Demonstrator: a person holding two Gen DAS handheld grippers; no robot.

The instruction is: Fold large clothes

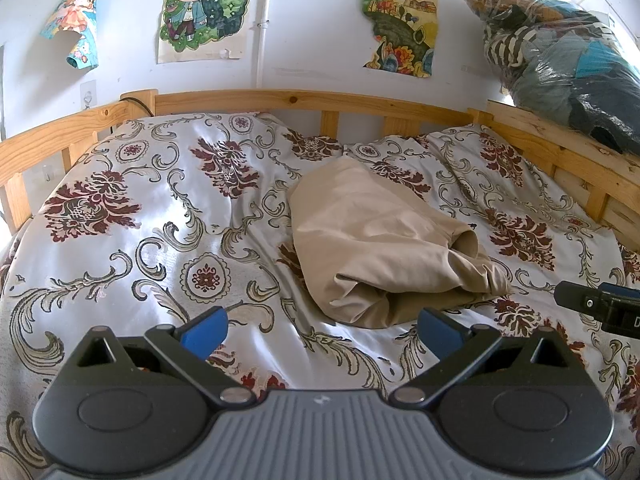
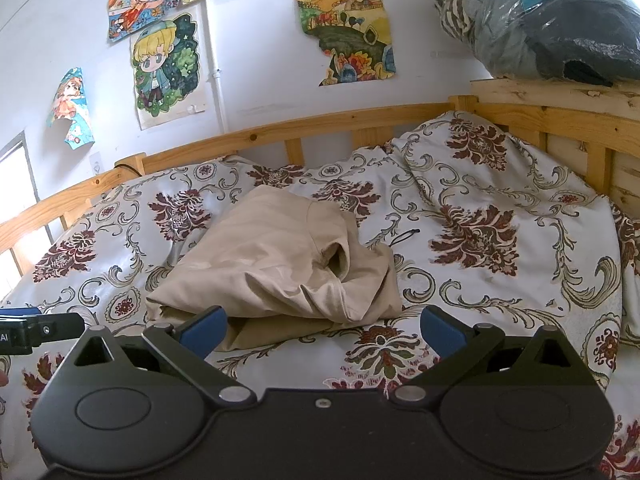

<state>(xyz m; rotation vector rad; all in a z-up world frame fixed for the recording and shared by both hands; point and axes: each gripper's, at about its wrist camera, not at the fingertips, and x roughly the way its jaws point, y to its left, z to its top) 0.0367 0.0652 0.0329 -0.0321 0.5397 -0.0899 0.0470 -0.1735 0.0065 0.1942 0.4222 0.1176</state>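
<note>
Seemingly between folds, the beige garment [image 1: 384, 240] lay bunched on the floral bedspread [image 1: 140, 220] at twelve o'clock of the left gripper [image 1: 322, 330] and right gripper [image 2: 322, 330], both spread apart and empty, so the next move probably called for pinching its near edge.
</note>
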